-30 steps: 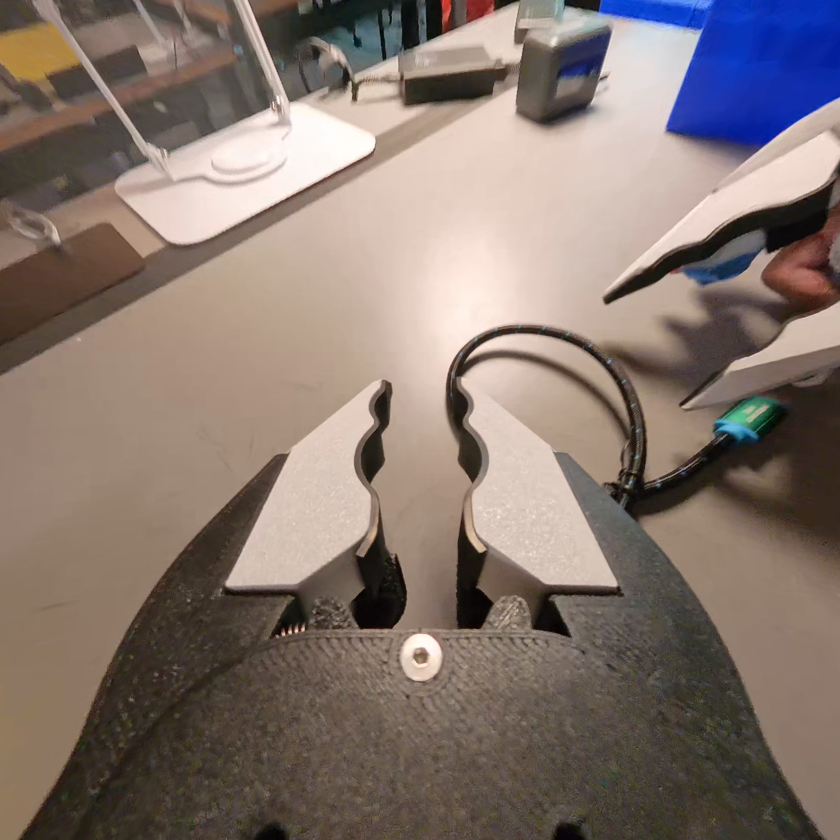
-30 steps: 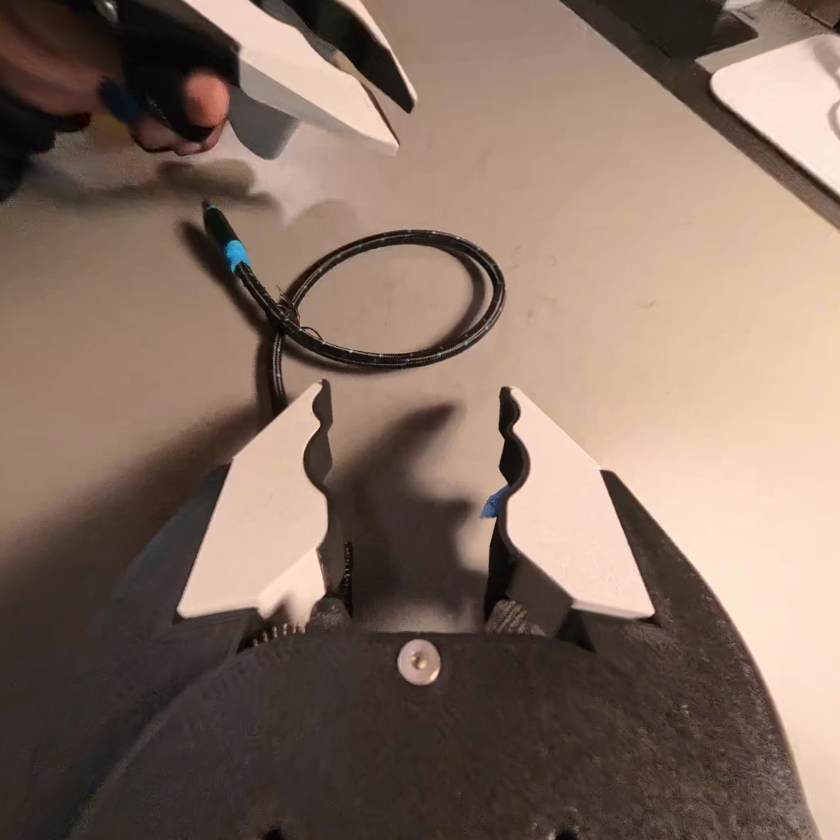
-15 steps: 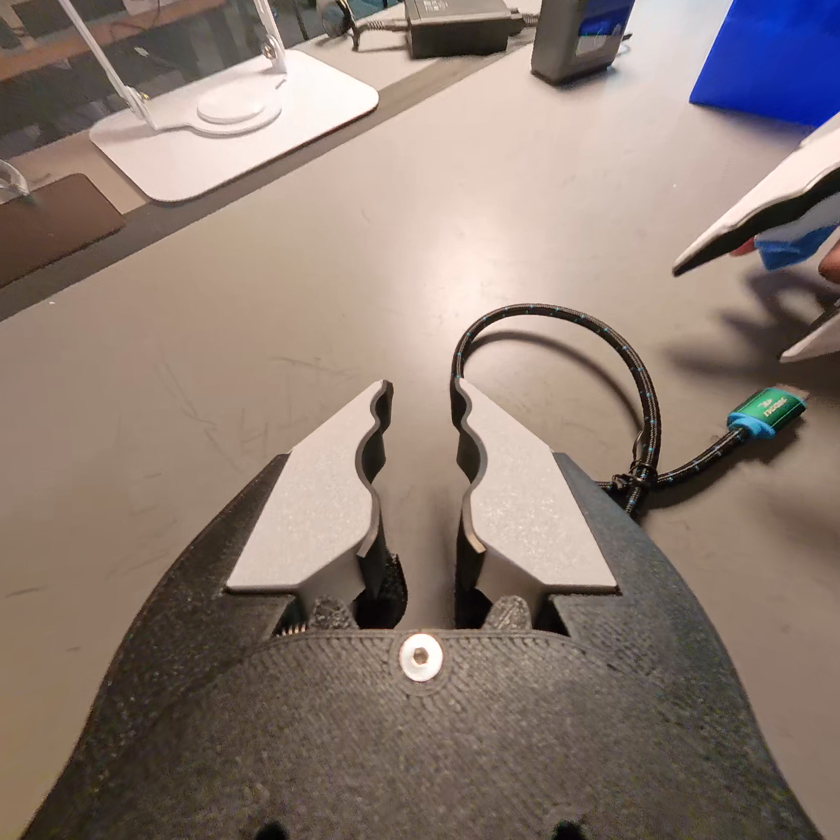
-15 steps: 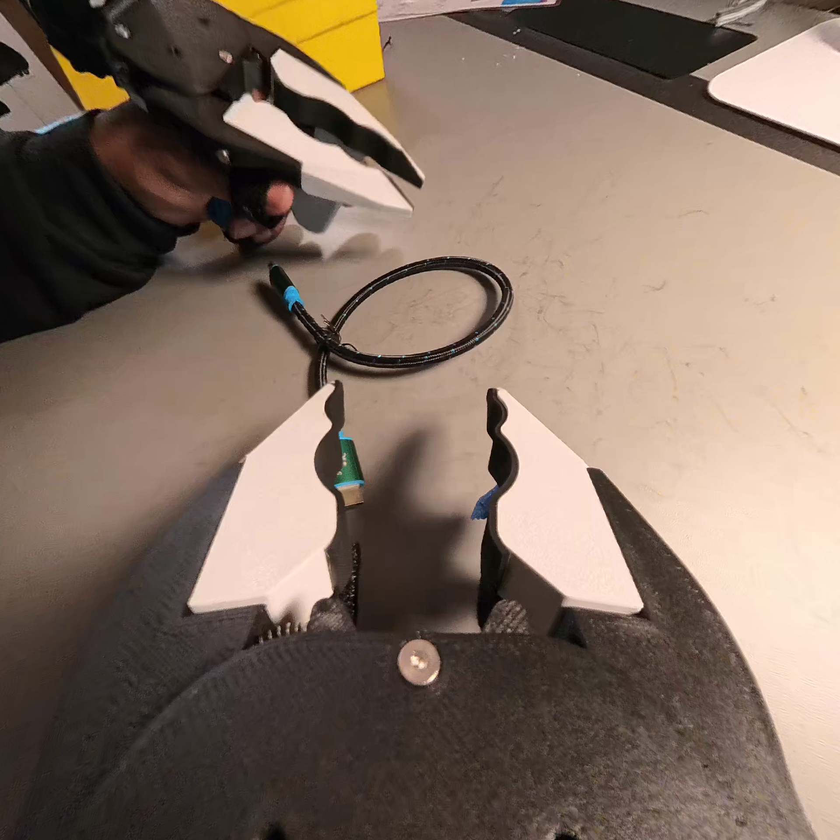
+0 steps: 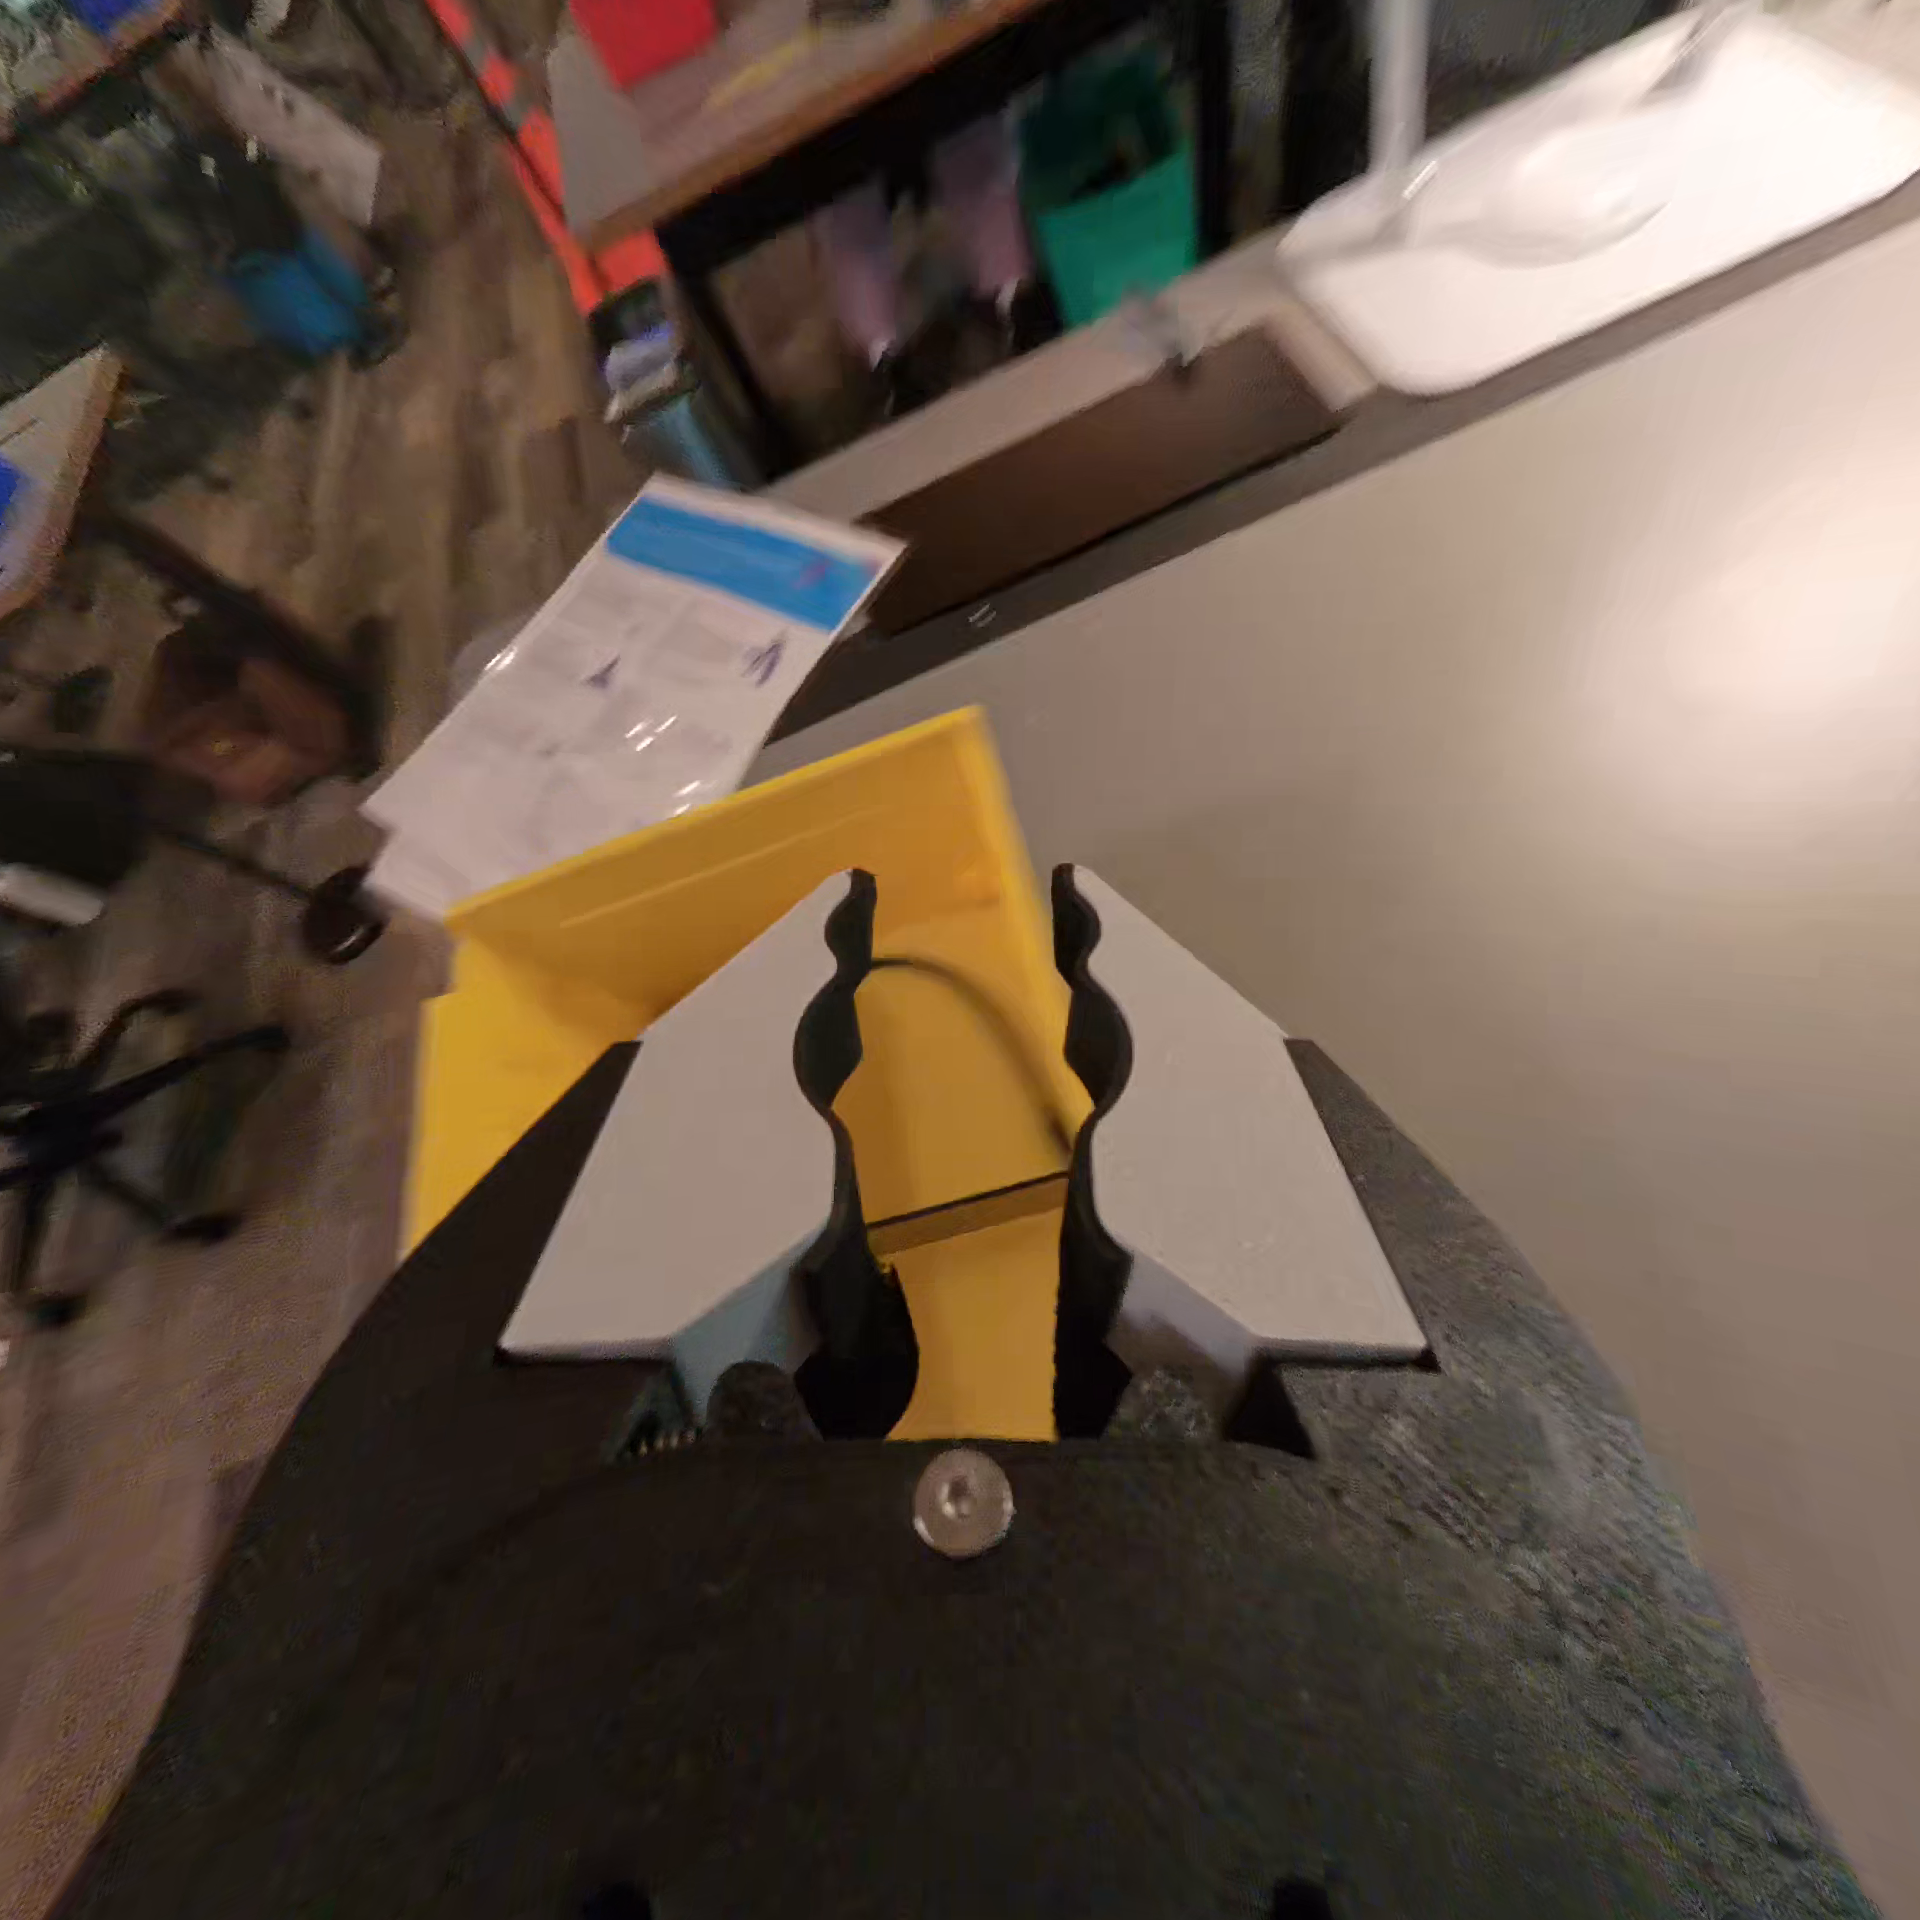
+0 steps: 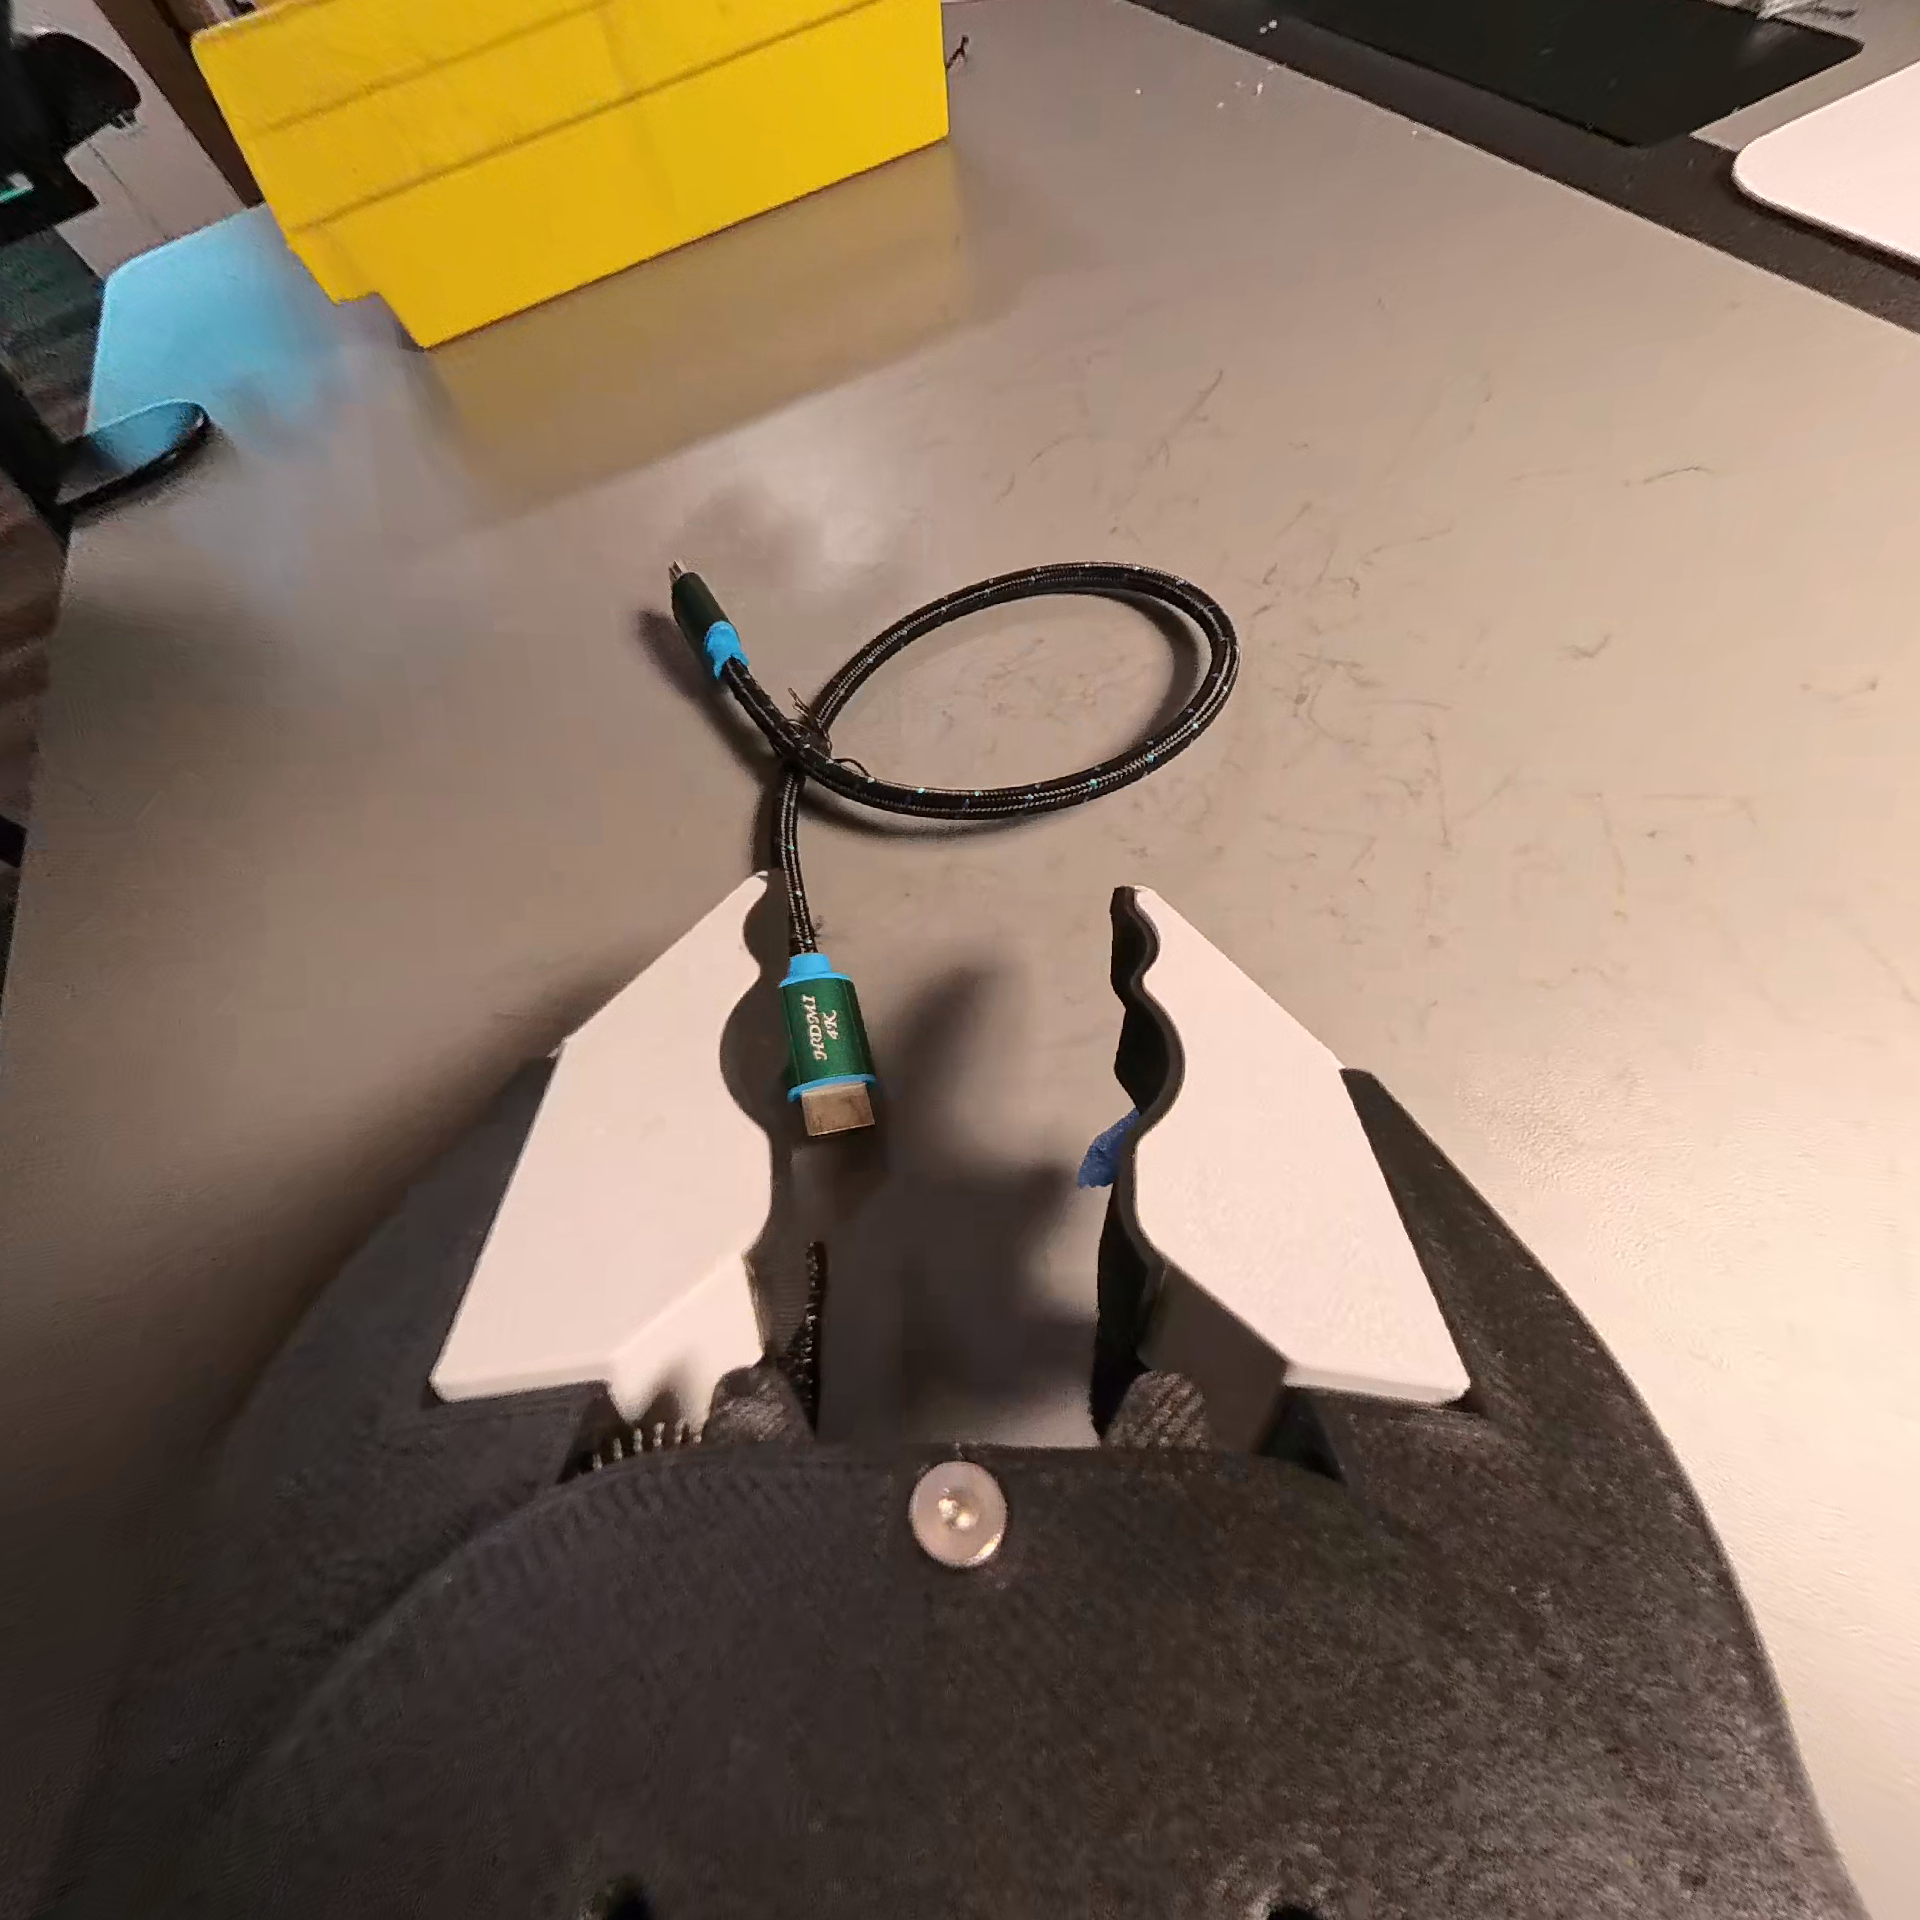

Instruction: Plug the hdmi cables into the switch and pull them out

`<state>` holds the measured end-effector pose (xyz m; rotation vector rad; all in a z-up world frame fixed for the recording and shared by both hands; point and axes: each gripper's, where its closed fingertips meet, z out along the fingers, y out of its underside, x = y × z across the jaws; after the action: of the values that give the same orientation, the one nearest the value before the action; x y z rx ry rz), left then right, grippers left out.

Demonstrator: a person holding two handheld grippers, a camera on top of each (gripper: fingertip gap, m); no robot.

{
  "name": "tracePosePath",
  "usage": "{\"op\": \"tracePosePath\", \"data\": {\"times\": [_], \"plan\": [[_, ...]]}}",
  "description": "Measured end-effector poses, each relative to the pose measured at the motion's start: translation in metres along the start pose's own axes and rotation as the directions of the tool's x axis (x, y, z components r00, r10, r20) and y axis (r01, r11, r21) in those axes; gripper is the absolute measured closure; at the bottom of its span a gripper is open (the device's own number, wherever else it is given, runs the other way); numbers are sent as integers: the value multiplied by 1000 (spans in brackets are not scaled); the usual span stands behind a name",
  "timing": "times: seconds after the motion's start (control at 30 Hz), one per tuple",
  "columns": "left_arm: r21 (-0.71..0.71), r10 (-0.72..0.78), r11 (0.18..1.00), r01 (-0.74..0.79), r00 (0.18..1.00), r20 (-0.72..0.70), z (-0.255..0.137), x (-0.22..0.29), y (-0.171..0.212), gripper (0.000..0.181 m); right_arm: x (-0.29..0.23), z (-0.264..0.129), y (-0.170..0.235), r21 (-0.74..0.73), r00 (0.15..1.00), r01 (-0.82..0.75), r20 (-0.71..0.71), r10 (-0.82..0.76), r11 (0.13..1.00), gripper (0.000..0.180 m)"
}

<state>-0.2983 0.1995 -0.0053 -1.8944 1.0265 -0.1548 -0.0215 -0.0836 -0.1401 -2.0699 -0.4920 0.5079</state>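
A black braided HDMI cable [image 6: 1216,644] lies in a loop on the grey table [image 6: 1507,727]. Its near green plug [image 6: 826,1039] rests on the table between my right fingers, close to the left one and untouched. Its far green plug [image 6: 701,613] points toward the yellow bin [image 6: 582,156]. My right gripper [image 6: 942,888] is open and empty above the table. My left gripper [image 5: 958,883] is open and empty over the yellow bin [image 5: 727,862], where a thin black wire [image 5: 977,1008] shows between the fingers. No switch shows in either view.
A white leaflet [image 5: 623,707] overhangs the table edge behind the bin. A dark mat [image 5: 1091,499] and a white stand base [image 5: 1610,208] lie along the far side. A light blue object [image 6: 177,332] sits left of the bin, at the table's left edge.
My left gripper has swung left, away from the cable, to over the yellow bin, and is gone from the right wrist view. My right gripper has drawn back, so the near plug now lies between its fingers.
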Motion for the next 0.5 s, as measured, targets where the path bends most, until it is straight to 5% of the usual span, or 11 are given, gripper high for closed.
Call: {"op": "tracePosePath", "data": {"times": [0.23,0.37,0.5], "plan": [[-424,148,880,-213,972,-183,93,-68,85,146,-2,1,1,-7,1000,-9,17,9,1000,115],[-490,336,735,-468,880,-336,127,-71,116,146,-2,0,1,-7,998,-43,50,43,999,115],[-525,359,660,-538,839,-409,146,-75,132,150,-1,0,1,-12,992,-95,85,96,995,117]]}}
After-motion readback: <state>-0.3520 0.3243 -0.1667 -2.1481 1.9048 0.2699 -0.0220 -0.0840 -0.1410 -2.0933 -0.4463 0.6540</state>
